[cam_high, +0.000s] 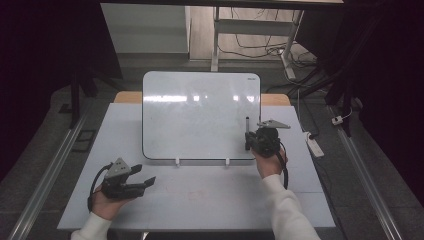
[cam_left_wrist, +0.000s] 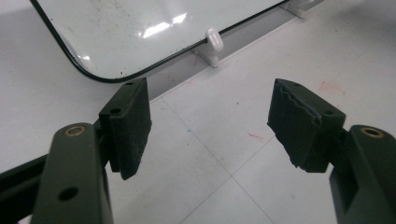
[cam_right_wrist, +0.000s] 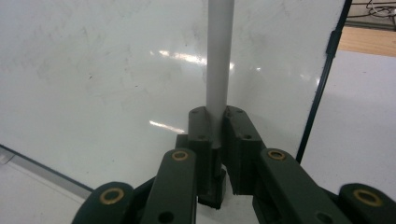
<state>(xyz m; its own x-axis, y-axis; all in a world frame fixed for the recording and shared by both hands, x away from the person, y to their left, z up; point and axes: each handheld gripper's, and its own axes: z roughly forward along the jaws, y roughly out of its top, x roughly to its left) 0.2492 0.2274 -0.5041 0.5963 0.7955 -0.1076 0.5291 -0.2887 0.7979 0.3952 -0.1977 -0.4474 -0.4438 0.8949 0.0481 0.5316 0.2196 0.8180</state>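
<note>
A white board (cam_high: 200, 115) leans at the back of the table, its surface wiped but faintly smudged. My right gripper (cam_high: 248, 139) is at the board's lower right corner, shut on a grey marker (cam_high: 247, 124) that stands upright out of the jaws. In the right gripper view the marker (cam_right_wrist: 218, 56) rises from between the pads of my right gripper (cam_right_wrist: 217, 119), close in front of the board (cam_right_wrist: 93, 70). My left gripper (cam_high: 148, 182) lies low at the table's front left, open. In its own view my left gripper (cam_left_wrist: 210, 121) holds nothing, and the board's corner (cam_left_wrist: 140, 28) lies beyond.
The board rests on small white feet (cam_high: 176, 161) (cam_left_wrist: 214, 42). The pale table (cam_high: 200, 200) carries faint red marks (cam_left_wrist: 256, 136). A power strip (cam_high: 314, 145) and cables lie on the floor to the right. Metal desk legs (cam_high: 216, 45) stand behind.
</note>
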